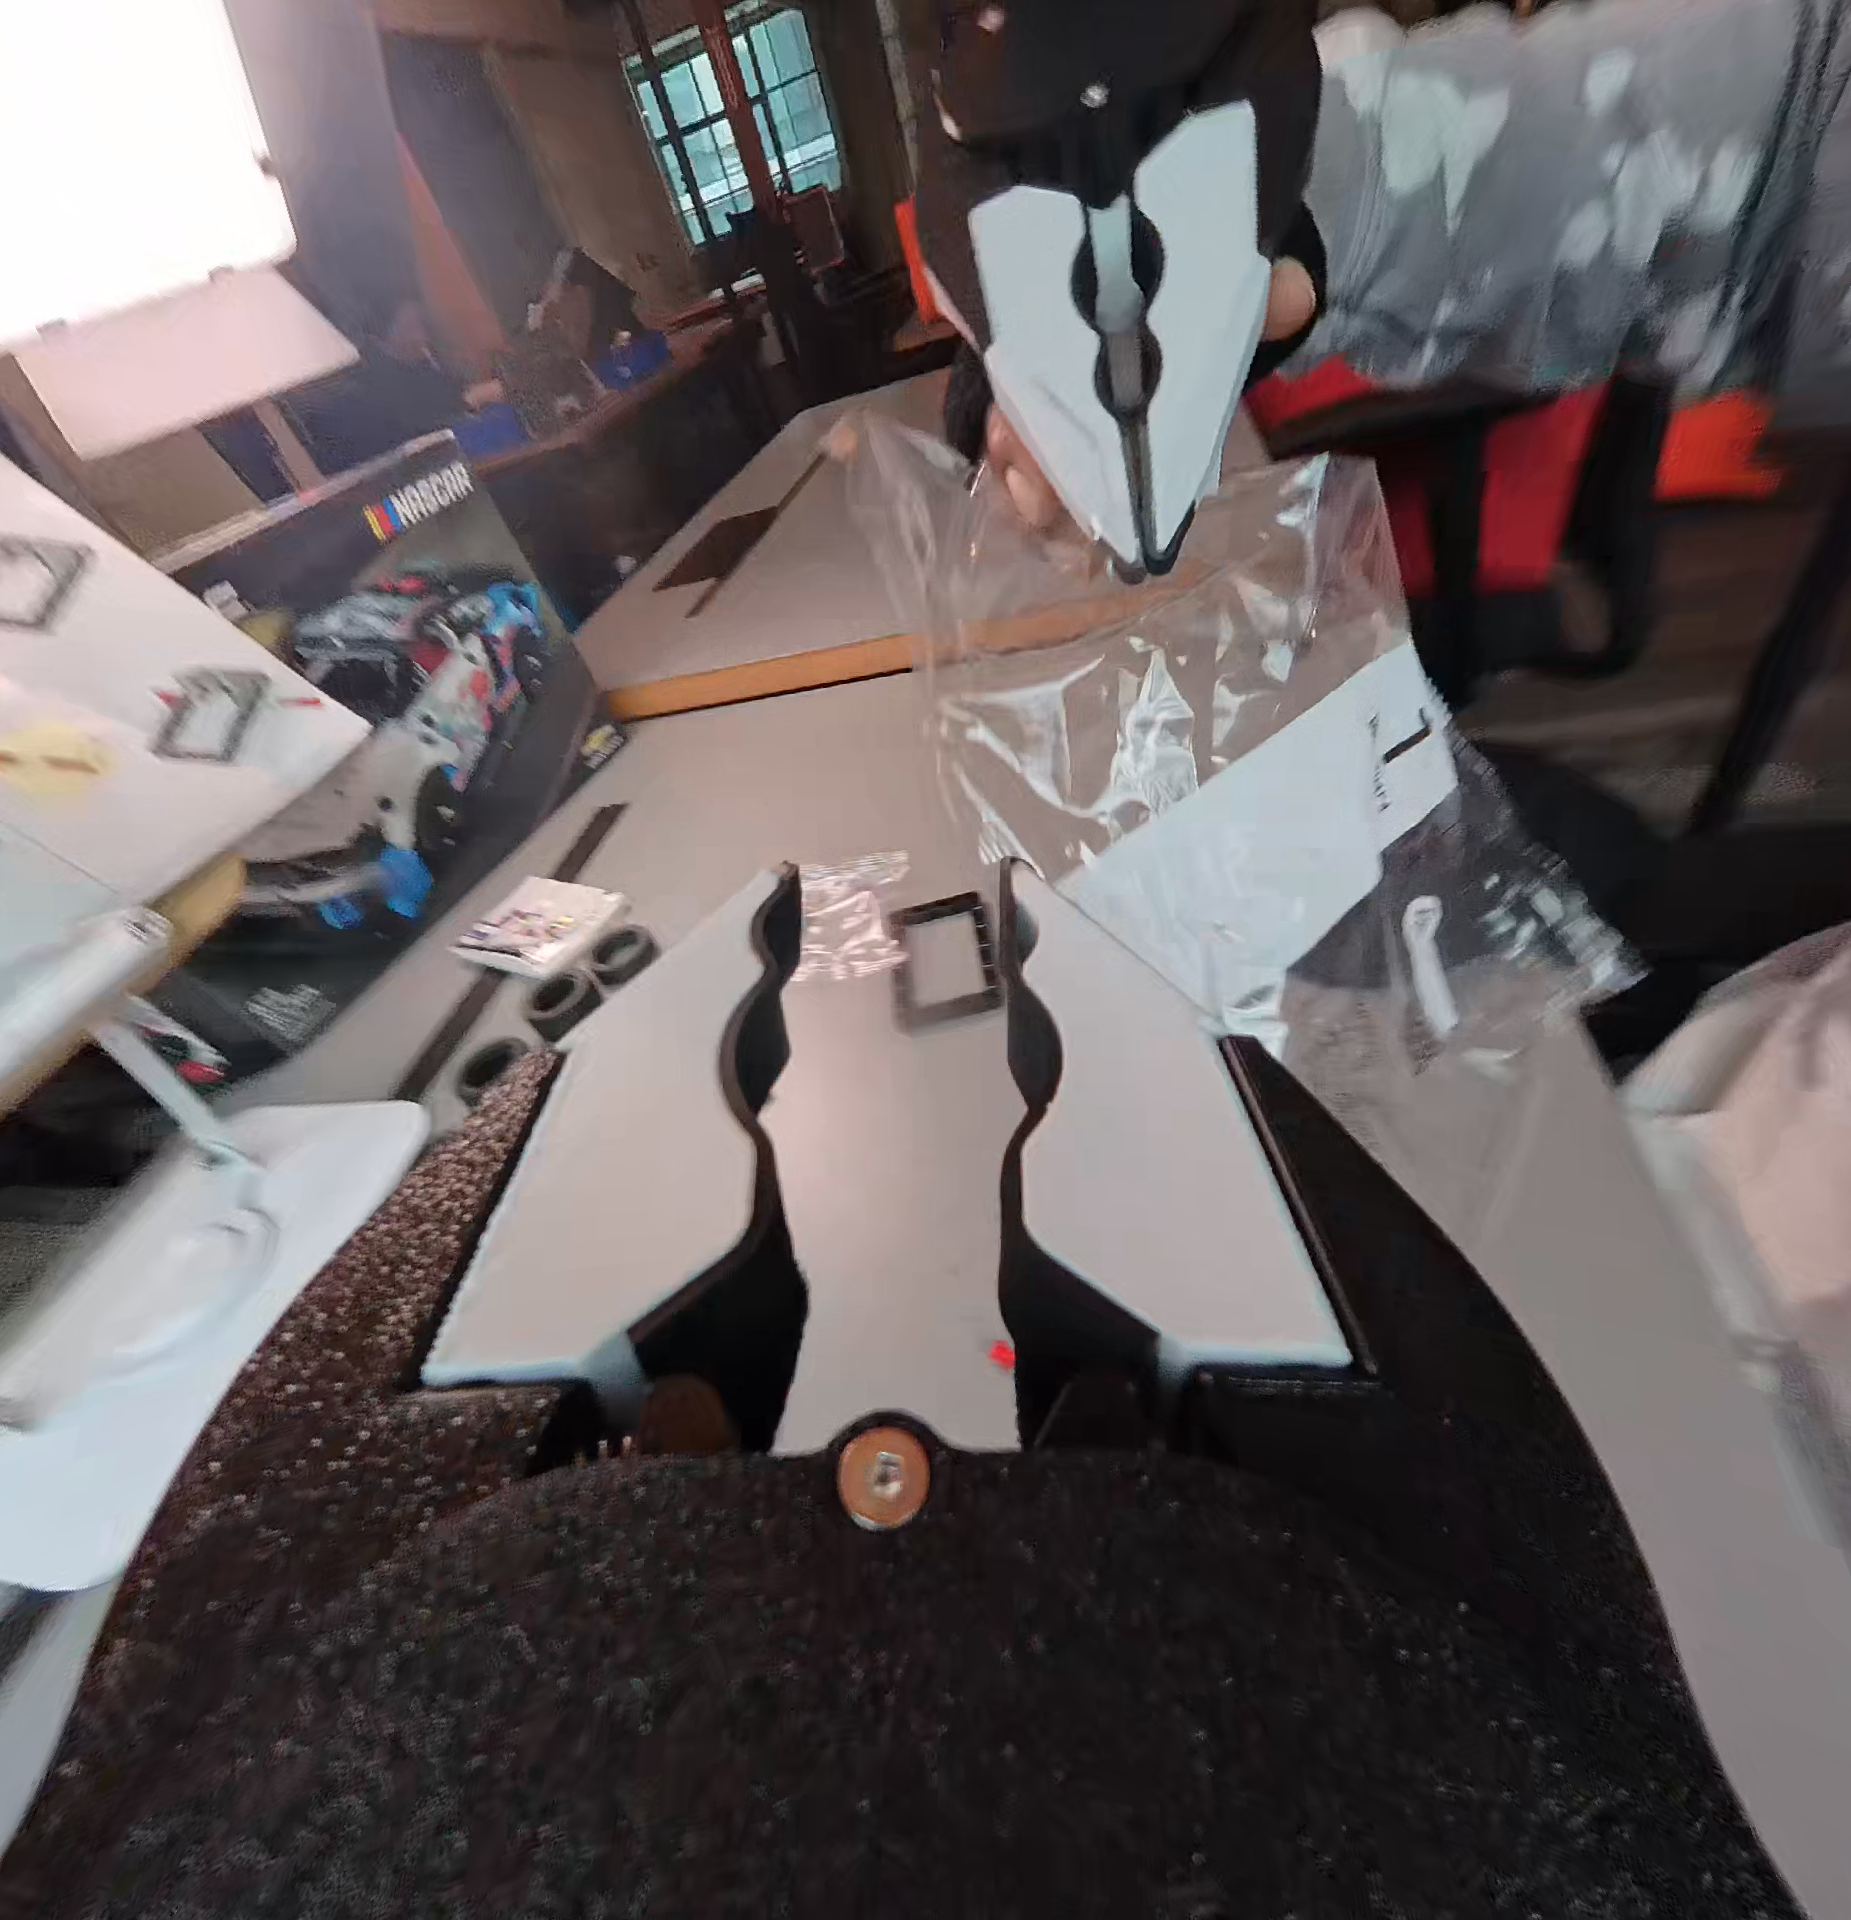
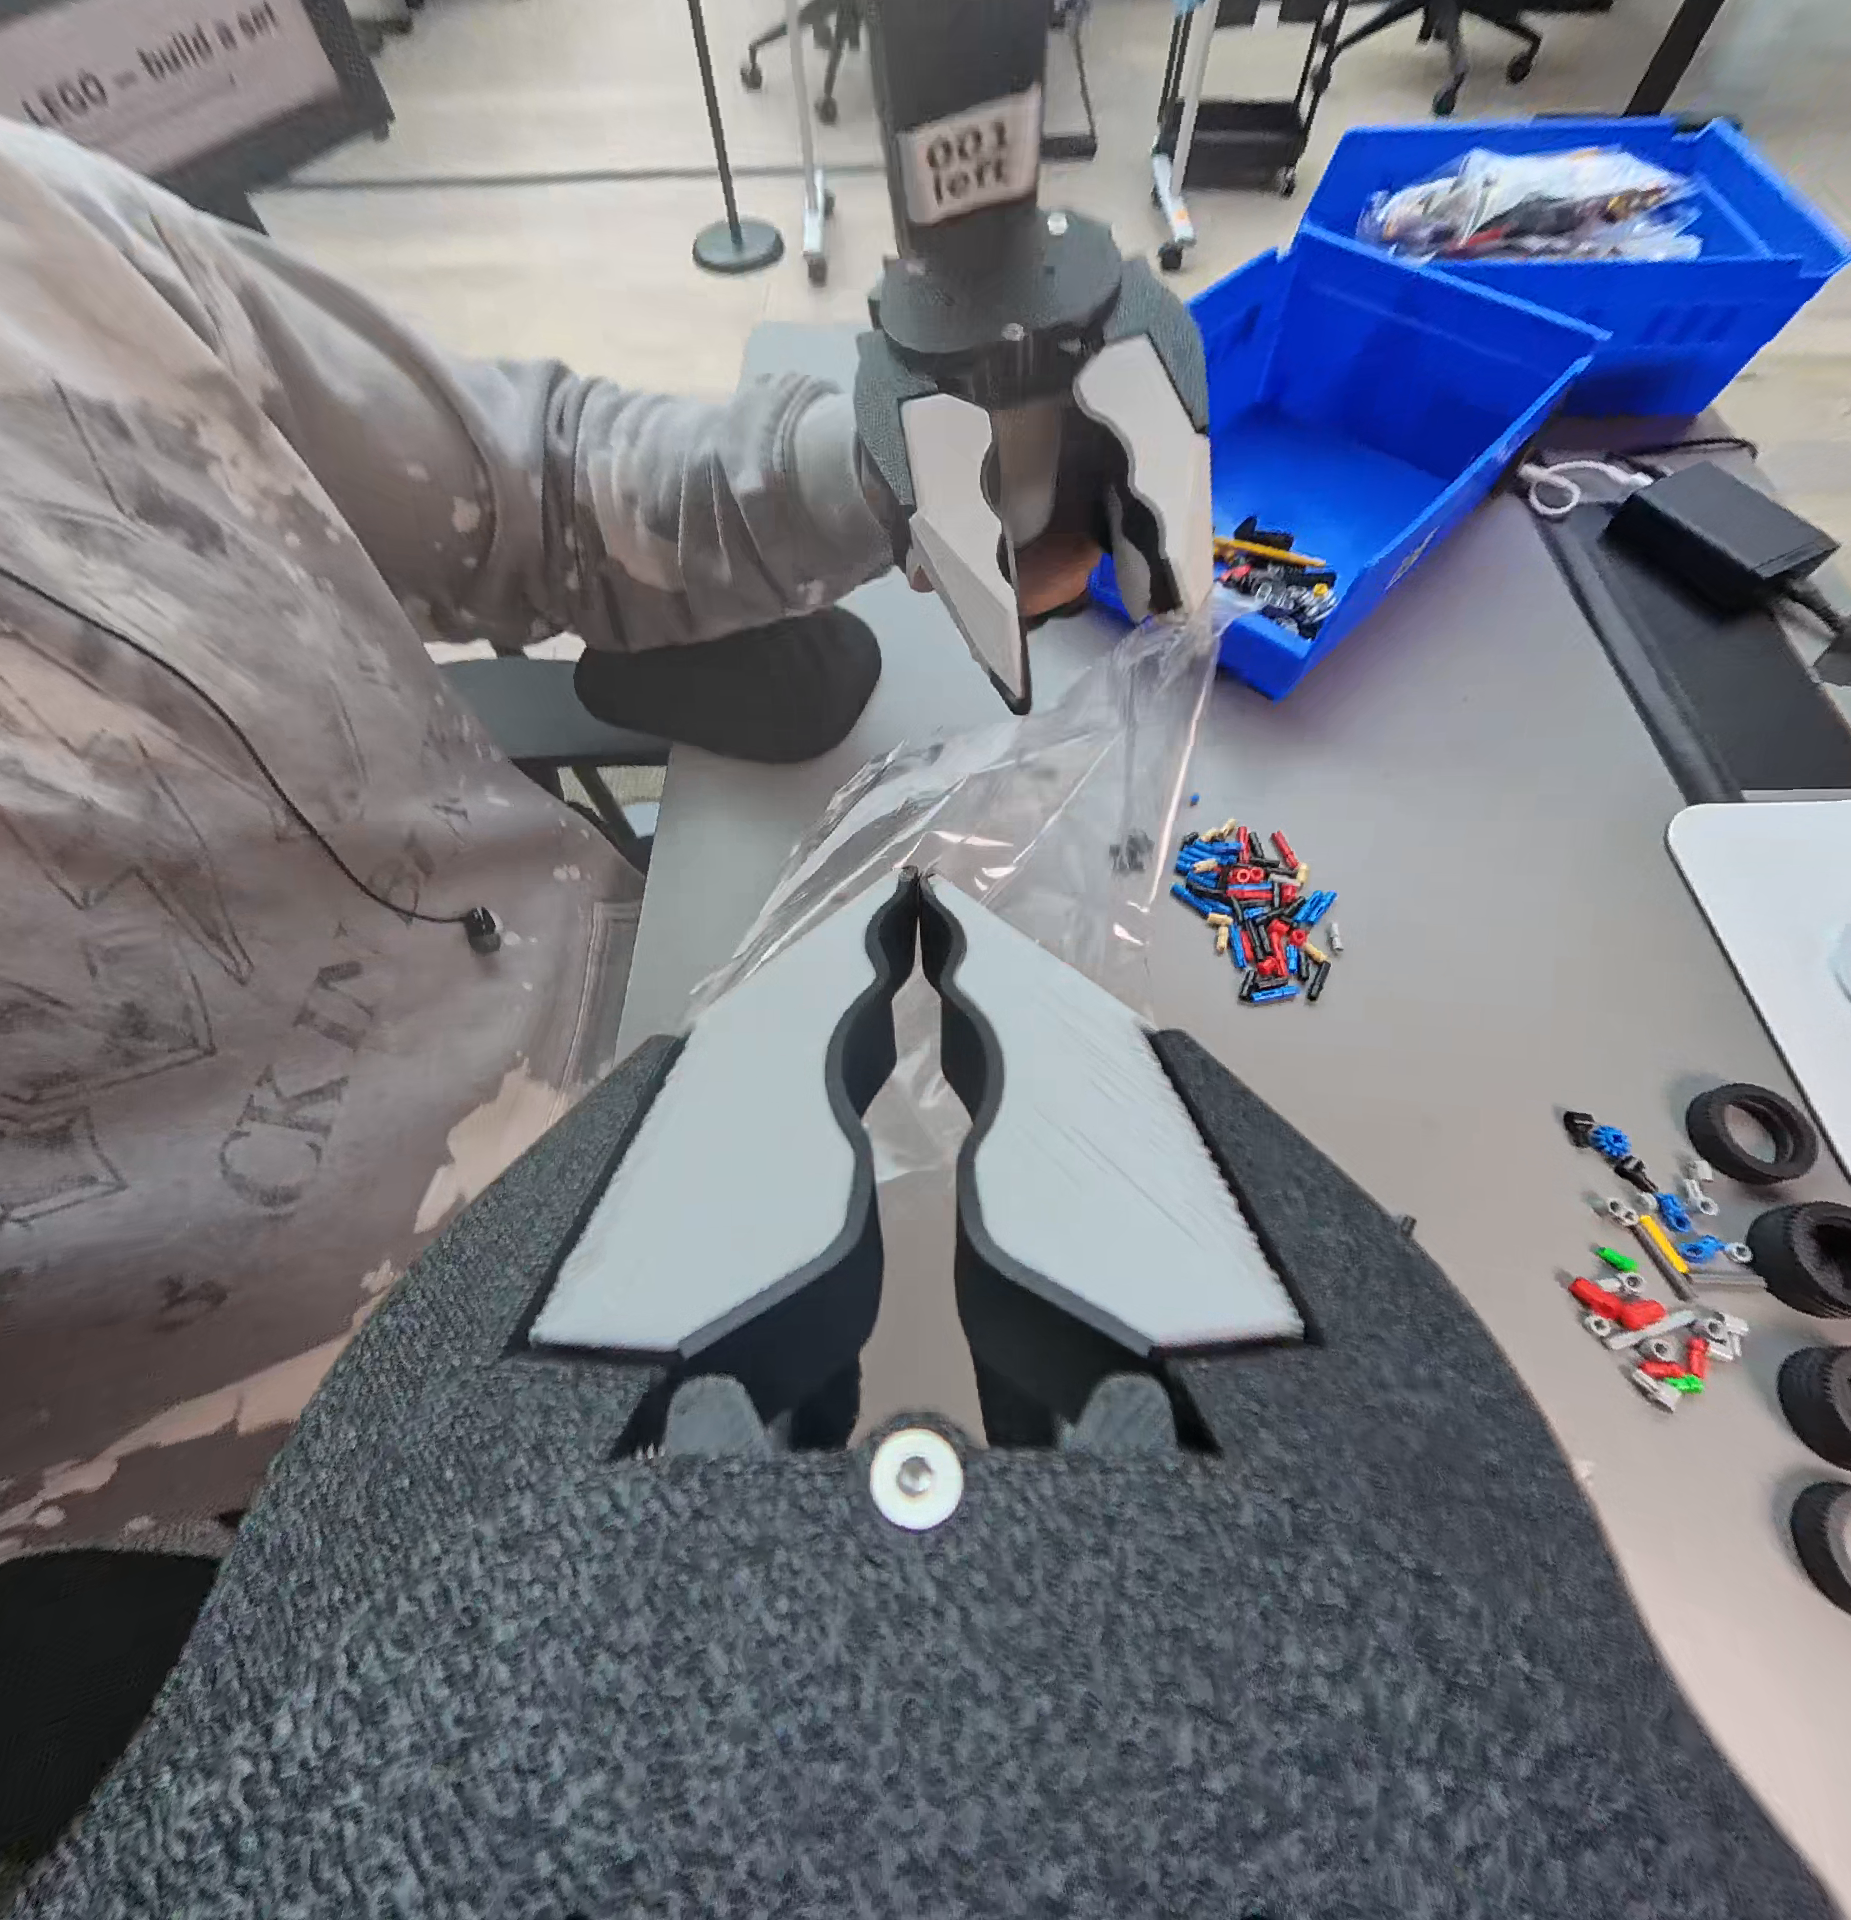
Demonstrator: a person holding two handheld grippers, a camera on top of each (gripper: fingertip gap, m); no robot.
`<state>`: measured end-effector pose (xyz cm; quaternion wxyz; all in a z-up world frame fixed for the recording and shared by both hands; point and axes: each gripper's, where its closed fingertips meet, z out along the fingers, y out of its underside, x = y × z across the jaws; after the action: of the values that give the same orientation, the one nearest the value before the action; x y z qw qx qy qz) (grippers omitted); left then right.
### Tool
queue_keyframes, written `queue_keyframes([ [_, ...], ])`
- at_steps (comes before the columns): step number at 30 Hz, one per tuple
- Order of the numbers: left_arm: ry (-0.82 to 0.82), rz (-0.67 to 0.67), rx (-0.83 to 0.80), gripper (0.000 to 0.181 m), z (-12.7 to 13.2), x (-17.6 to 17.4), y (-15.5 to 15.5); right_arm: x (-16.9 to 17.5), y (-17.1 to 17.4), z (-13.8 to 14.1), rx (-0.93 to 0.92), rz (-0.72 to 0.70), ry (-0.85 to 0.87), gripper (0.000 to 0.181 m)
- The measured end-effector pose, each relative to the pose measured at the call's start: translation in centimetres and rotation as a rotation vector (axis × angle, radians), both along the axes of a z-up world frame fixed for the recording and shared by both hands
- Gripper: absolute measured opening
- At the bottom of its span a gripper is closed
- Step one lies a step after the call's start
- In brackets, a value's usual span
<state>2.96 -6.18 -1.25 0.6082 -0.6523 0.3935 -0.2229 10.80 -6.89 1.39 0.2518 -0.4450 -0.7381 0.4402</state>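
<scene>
While our right gripper (image 2: 916, 883) pinches the clear crinkly plastic bag (image 2: 1014, 821), our left gripper (image 2: 1092, 649) hangs wide apart.
We see small red, blue and black plastic pins (image 2: 1259, 914) beside the bag.

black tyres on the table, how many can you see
4, in a column along the table's right edge in the right wrist view. More may lie beyond the frame.

Right gripper (image 2: 916, 883) pinching clear plastic bag (image 2: 1014, 821) — left gripper (image 2: 1092, 649) spread, small pins (image 2: 1259, 914) beside.

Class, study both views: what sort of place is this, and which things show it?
Probably an office or lab workbench for model building: a grey table with small coloured building pins, blue parts bins and rolling office chairs behind.
</scene>
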Motion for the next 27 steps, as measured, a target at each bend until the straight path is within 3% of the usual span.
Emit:
queue_keyframes([
  [4, -0.434, -0.194, -0.353, 0.069, -1.4, -3.0, -1.7, 0.2, 1.1, 2.7, -0.031, -0.088, 0.139, 0.0],
  [5, -0.485, -0.251, -0.417, 0.079, -2.1, -3.0, -2.2, 0.2, 1.5, 3.3, -0.018, -0.107, 0.166, 0.0],
  [7, -0.508, -0.302, -0.451, 0.082, -3.5, -2.4, -2.7, 0.1, 1.5, 4.4, -0.042, -0.107, 0.208, 0.0],
  [9, -0.459, -0.319, -0.413, 0.067, -4.3, -0.9, -2.9, -0.2, 1.5, 5.2, -0.069, -0.11, 0.223, 0.0],
  [13, -0.294, -0.248, -0.289, 0.0, -4.5, 0.0, -1.9, 0.4, 1.4, 6.2, -0.054, -0.081, 0.233, 0.0],
  [17, -0.209, -0.16, -0.231, 0.0, -5.3, -2.1, -1.0, 3.0, 2.3, 6.2, 0.008, -0.06, 0.119, 0.0],
  [21, -0.202, -0.159, -0.193, 0.0, -4.9, -2.3, -1.0, 3.8, 1.2, 5.3, -0.004, -0.021, 0.021, 0.0],
  [22, -0.191, -0.156, -0.196, 0.004, -4.9, -2.4, -1.0, 3.6, 1.4, 5.0, 0.024, -0.037, 0.013, 0.0],
  [25, -0.192, -0.109, -0.197, 0.047, -3.9, -4.3, -1.0, 3.6, 1.3, 4.1, 0.109, -0.051, -0.007, 0.0],
  [27, -0.154, -0.043, -0.16, 0.059, -2.6, -6.0, -0.9, 3.4, 1.4, 2.9, 0.184, -0.06, -0.04, 0.0],
])
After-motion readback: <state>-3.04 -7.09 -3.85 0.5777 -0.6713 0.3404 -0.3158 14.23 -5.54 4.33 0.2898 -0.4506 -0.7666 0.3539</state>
